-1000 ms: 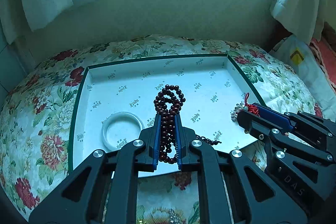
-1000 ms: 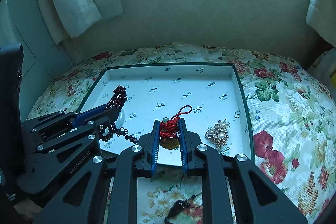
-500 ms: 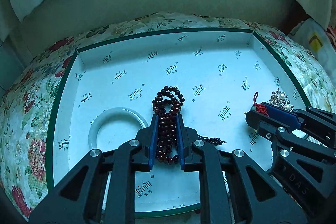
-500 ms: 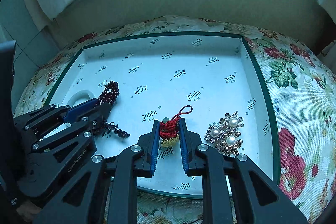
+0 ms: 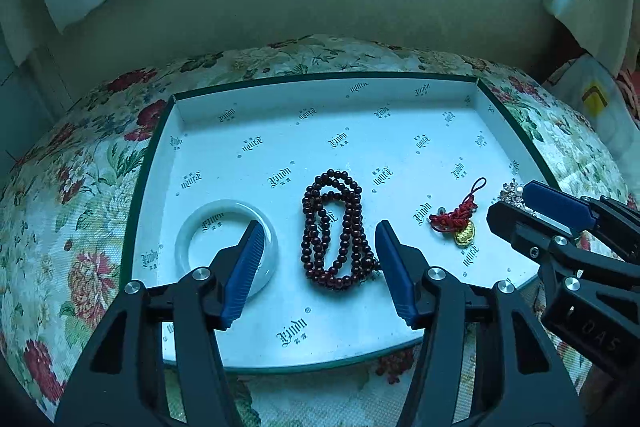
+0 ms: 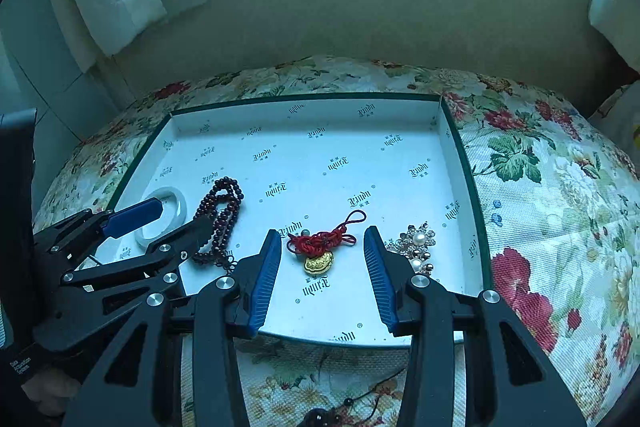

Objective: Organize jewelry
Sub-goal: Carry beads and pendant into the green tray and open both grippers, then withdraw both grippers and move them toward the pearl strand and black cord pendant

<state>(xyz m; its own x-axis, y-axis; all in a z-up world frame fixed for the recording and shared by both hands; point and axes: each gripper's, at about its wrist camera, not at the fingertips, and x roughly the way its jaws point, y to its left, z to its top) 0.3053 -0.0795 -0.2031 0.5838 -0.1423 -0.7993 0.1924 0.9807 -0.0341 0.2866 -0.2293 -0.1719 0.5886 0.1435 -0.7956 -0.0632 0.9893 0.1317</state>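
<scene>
Both sets of jaws are opening, and neither pair presses on anything. On the left, the left gripper (image 5: pixel 320 247) holds its blue-padded jaws spread on either side of the dark red wooden bead necklace (image 5: pixel 336 227), which lies coiled in long loops on the floor of the shallow white cardboard box lid with a green rim (image 5: pixel 320 77); the pads stand clear of the beads. Just left of that necklace, still inside the lid, the pale white jade-like bangle (image 5: pixel 224 247) lies flat, with the left jaw's pad in front of its right side.

Further right, the right gripper (image 6: pixel 320 259) has its jaws parted around the red knotted cord charm with a small gold lock-shaped pendant (image 6: pixel 320 247). The charm rests on the lid's printed paper floor between the two pads, touching neither, its cord loop pointing away toward the far wall. Beside the right jaw, near the lid's right wall, the gold-toned flower brooch set with pearls (image 6: pixel 416 243) lies partly hidden behind that jaw.

The lid sits on a counter covered with a floral cloth of red and green blossoms (image 6: pixel 560 207). In the right wrist view, a dark beaded string (image 6: pixel 344 407) lies on the cloth below the lid's near edge, outside it.
</scene>
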